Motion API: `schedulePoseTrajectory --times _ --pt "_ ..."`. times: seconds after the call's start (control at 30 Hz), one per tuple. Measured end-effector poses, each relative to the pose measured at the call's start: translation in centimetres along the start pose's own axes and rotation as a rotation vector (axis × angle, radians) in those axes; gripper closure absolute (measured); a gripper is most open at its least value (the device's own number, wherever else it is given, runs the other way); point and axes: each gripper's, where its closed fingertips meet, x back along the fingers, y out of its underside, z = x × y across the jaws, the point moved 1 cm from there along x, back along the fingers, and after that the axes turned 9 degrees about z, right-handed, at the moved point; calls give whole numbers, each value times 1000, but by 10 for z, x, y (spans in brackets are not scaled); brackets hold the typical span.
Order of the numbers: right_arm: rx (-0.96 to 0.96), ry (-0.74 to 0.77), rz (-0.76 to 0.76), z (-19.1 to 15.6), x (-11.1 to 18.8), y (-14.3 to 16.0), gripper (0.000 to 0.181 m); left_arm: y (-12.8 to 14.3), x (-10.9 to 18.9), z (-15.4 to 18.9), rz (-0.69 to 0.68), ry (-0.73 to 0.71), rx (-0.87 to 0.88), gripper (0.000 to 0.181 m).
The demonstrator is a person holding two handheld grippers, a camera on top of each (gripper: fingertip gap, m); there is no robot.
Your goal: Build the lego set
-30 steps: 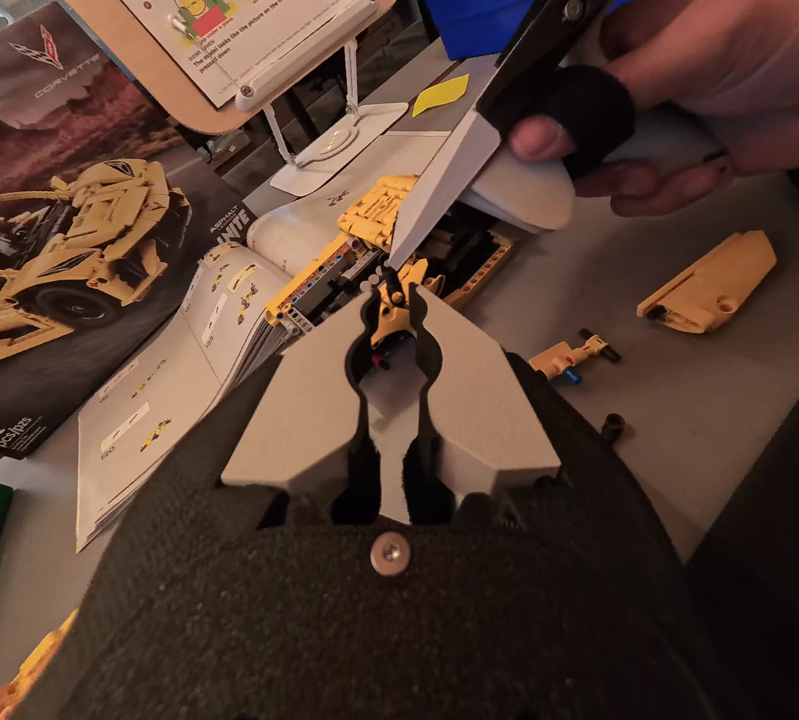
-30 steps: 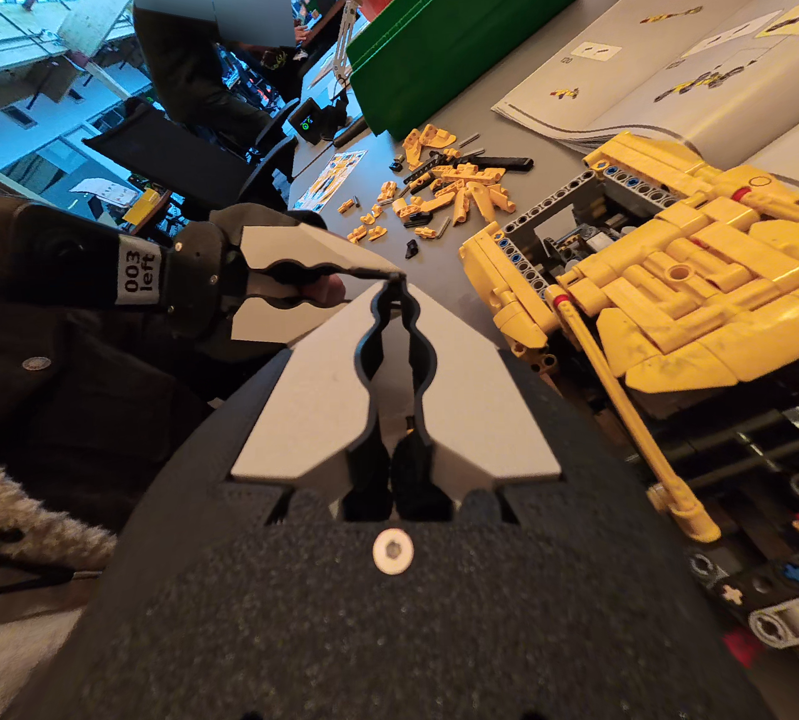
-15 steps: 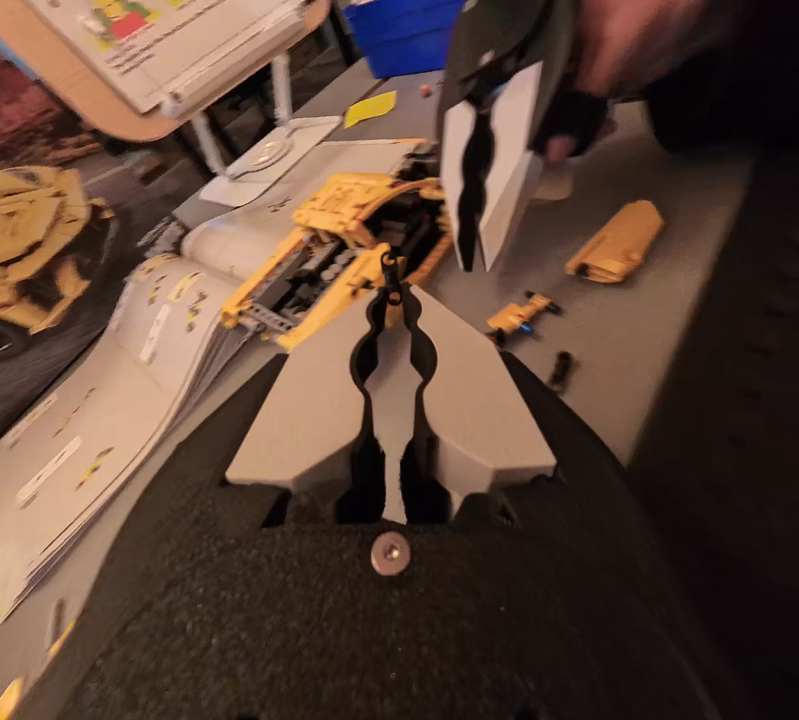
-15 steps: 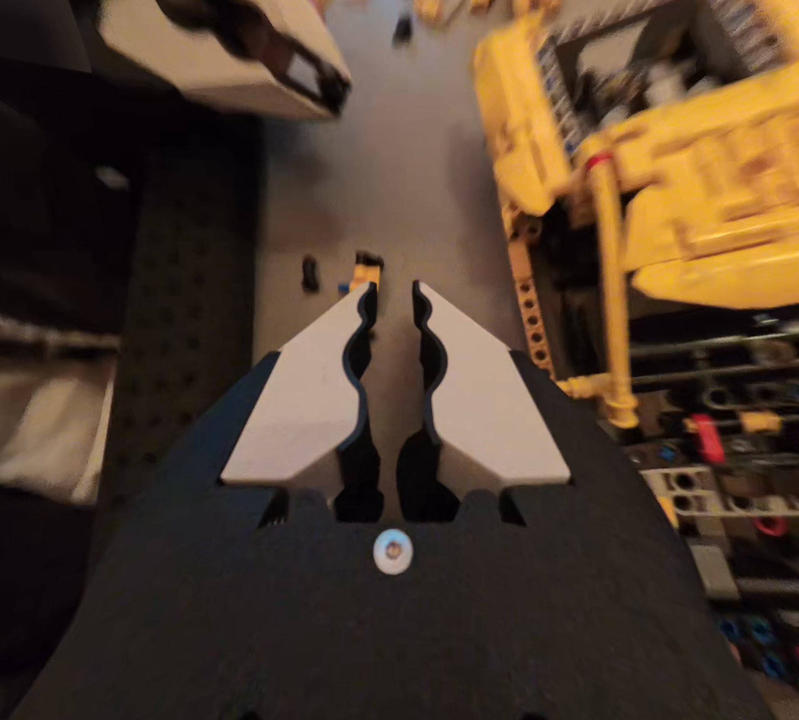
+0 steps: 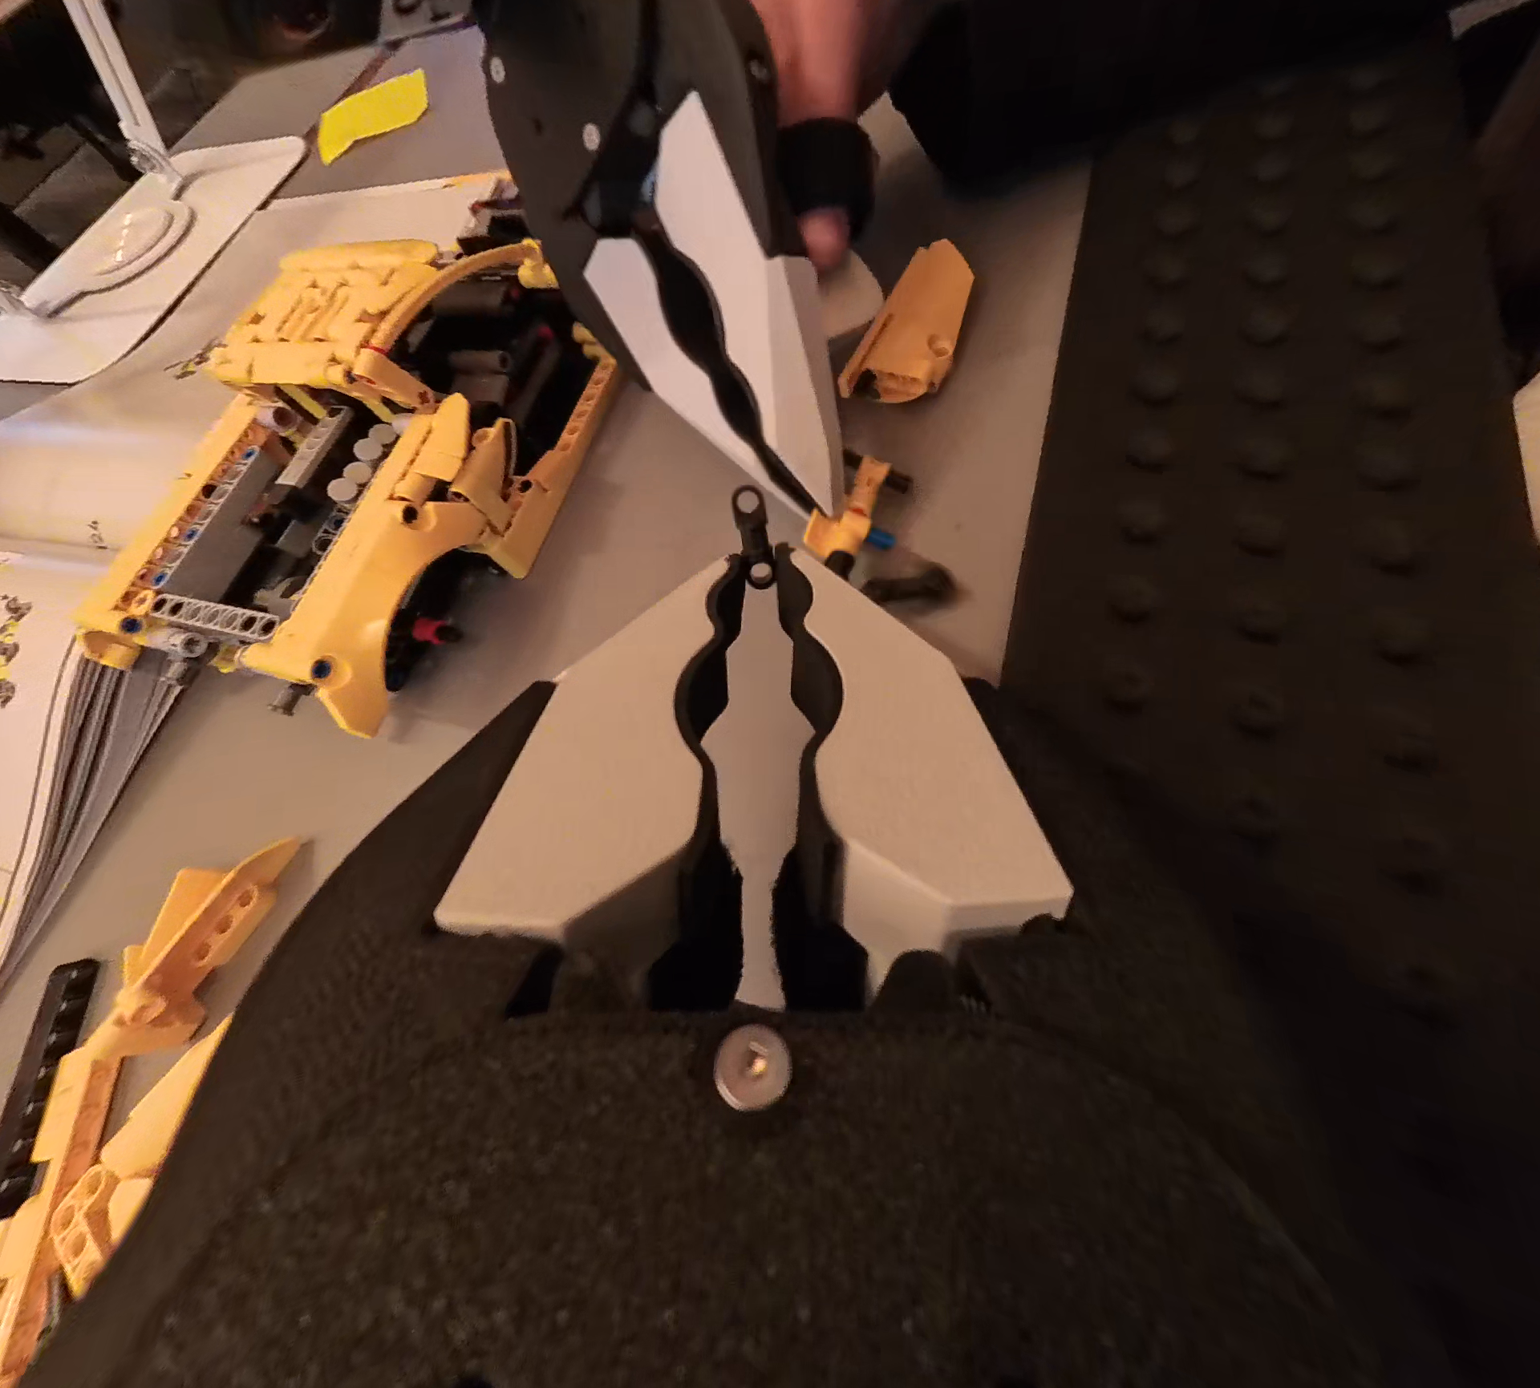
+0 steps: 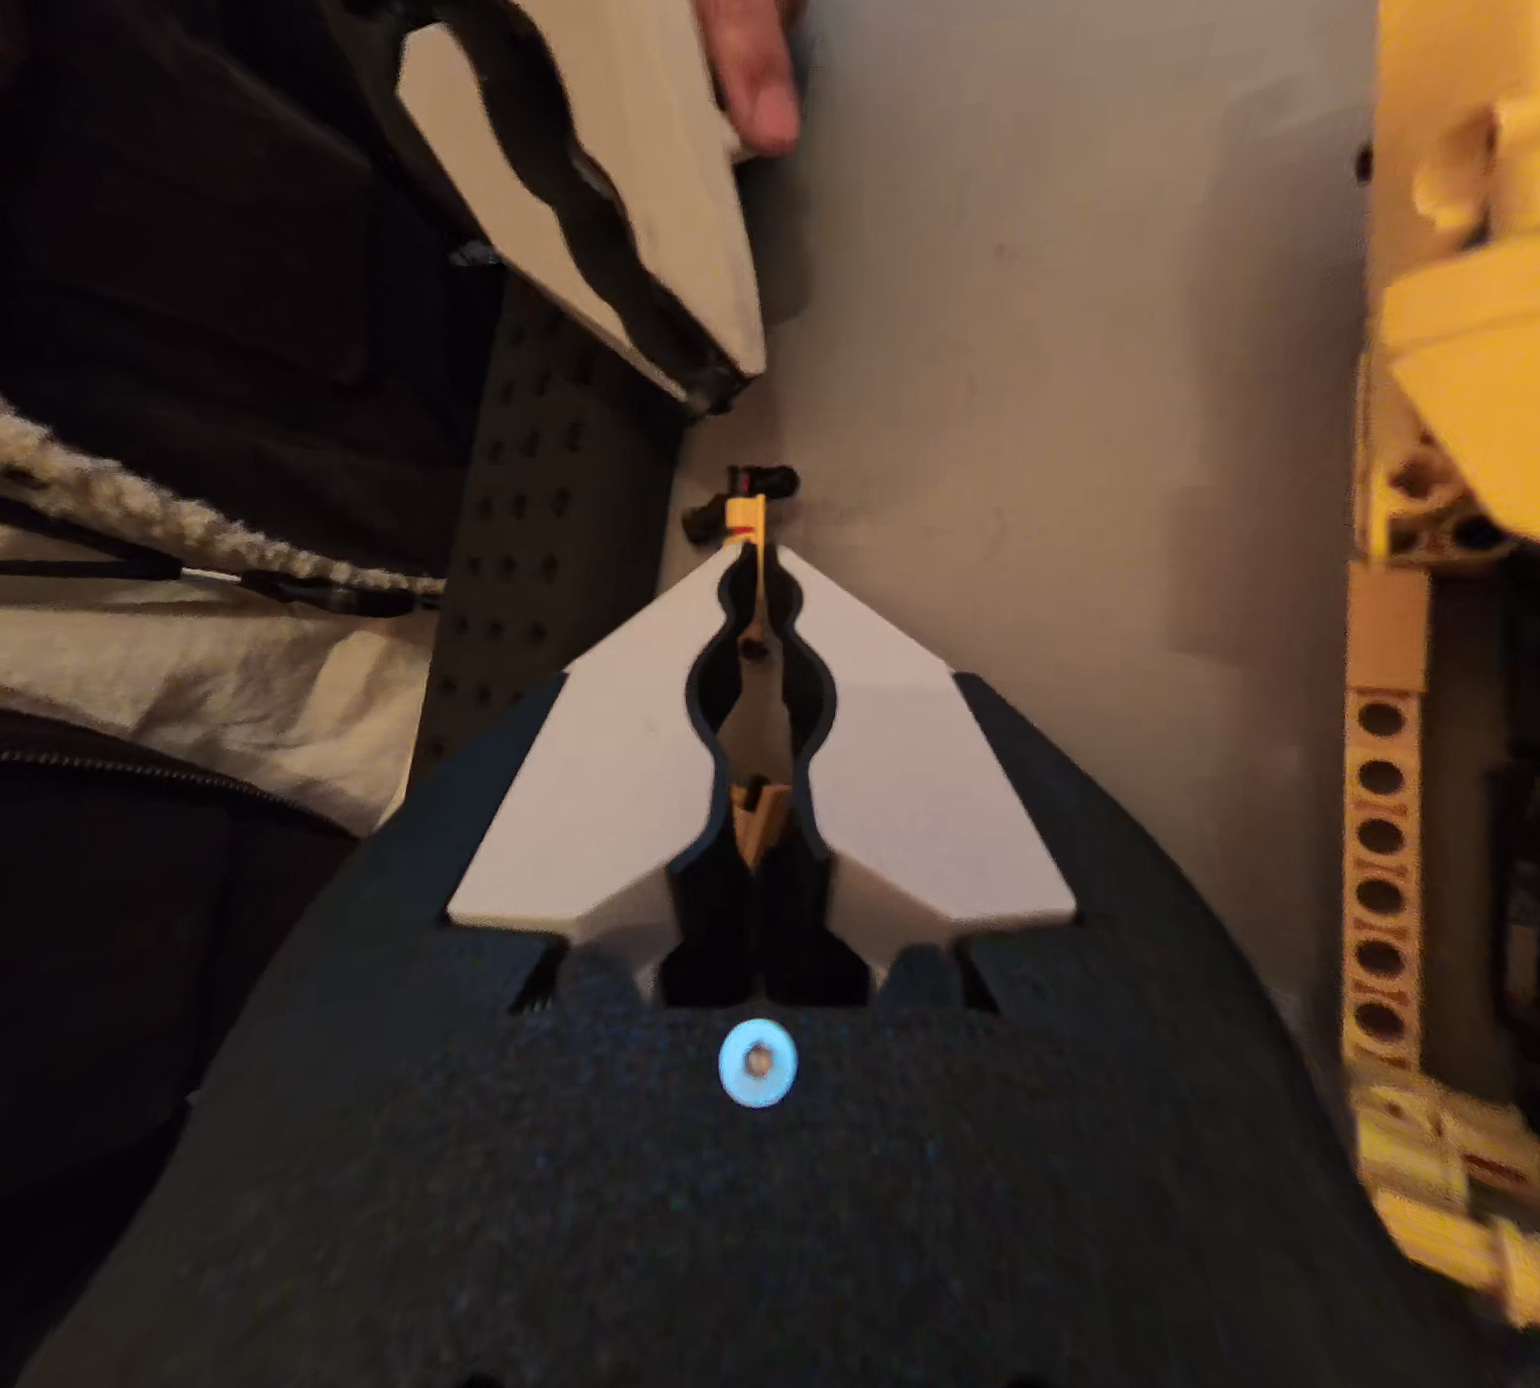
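My left gripper (image 5: 757, 558) is shut on a small black connector (image 5: 748, 519) that sticks out past its tips, held just above the grey table. My right gripper (image 6: 757, 556) points down at the table and is shut on a small yellow sub-assembly (image 6: 744, 515) with black pins. In the left wrist view the right gripper (image 5: 821, 511) comes down from the top onto that sub-assembly (image 5: 854, 515), just right of the left tips. The half-built yellow car (image 5: 358, 448) lies to the left, apart from both grippers.
A yellow body panel (image 5: 908, 323) and a loose black pin (image 5: 908, 586) lie near the sub-assembly. A dark studded mat (image 5: 1250, 432) covers the right side. The open instruction booklet (image 5: 50, 723) is at the left, with loose yellow parts (image 5: 125, 1015) at the bottom left. The car (image 6: 1458, 348) fills the right edge. Less than 4 cm separates the two grippers' tips.
My right gripper has swung down from beside the left one to the table and shut on the small yellow sub-assembly. My left gripper has drawn back from the car, still holding the black connector.
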Motion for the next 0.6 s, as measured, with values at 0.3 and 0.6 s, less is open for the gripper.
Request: schedulePoseTrajectory --times 0.3,0.6 --pt "-109 -29 619 -10 48 -89 181 -57 35 -43 369 -244 10 174" --pt "-259 -165 739 -21 42 -106 181 -68 39 -47 422 -303 -66 174"
